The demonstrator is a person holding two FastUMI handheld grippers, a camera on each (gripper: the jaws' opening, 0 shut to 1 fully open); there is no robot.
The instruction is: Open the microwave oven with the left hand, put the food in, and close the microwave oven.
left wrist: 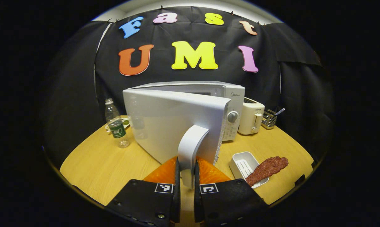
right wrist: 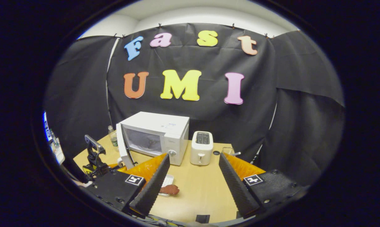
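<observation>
Left claw (left wrist: pixel 187 171) clenched on door handle (left wrist: pixel 190 148); Midea microwave (right wrist: pixel 158 135) ajar, right claw (right wrist: pixel 191 179) released

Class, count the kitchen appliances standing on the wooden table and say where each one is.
2. The microwave stands at the back left of the table, its door swung open. The toaster stands just to its right. Others may be hidden.

The right hand-held gripper (right wrist: pixel 190 176) is hovering above the worktop (right wrist: pixel 196 189), its fingers standing wide apart. Ahead and to its left, the microwave oven (right wrist: pixel 160 135) is sitting with its door (right wrist: pixel 124 149) swung open. The toaster (right wrist: pixel 201 147) is standing straight ahead, and the food (right wrist: pixel 169 189) is lying just beside the left finger.
</observation>
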